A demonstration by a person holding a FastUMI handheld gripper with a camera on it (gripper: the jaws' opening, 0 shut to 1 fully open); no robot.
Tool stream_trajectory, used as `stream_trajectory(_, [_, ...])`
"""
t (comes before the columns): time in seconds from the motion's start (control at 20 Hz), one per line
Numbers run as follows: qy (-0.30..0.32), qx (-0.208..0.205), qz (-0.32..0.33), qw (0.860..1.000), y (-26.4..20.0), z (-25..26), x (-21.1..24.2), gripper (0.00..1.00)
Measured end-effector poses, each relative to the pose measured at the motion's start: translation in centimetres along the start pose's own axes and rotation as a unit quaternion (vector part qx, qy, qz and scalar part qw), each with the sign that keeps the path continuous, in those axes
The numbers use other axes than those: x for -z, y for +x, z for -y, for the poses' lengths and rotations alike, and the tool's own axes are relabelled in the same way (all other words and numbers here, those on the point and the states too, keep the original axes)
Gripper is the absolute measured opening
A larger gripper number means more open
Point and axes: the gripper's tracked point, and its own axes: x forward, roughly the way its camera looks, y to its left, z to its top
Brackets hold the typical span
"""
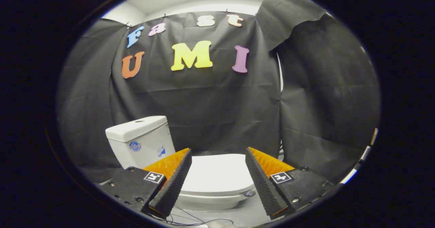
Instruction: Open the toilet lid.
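The gripper is spread wide, holding nothing. The closed toilet lid lies between its fingers. The tank stands behind.

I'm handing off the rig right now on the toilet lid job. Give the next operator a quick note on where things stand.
Gripper: fingers open, holding nothing, touching nothing.
Toilet lid: closed flat on the bowl, seen between and just beyond the fingers, its front edge nearest them.
Tank: behind the lid, beyond the left finger, against the black cloth wall.
Done: the gripper is lined up facing the lid.
Left: reach the lid's front edge, grip or hook it, swing it up toward the tank.
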Motion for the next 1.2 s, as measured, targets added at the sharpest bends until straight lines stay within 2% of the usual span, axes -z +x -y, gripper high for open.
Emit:
stream_trajectory(0.35, [0.031,-0.015,-0.012,0.999,3.3,2.3,-1.3,0.99])
stream_trajectory(0.65, [0.137,-0.033,-0.057,0.988,8.1,7.6,0.1,0.99])
stream_trajectory(0.85, [0.218,-0.035,-0.105,0.970,10.4,11.3,4.0,0.98])
stream_trajectory(1.05, [0.302,-0.015,-0.155,0.941,11.3,15.0,9.8,1.00])
stream_trajectory(1.2, [0.345,-0.014,-0.189,0.919,11.5,16.1,13.6,1.00])
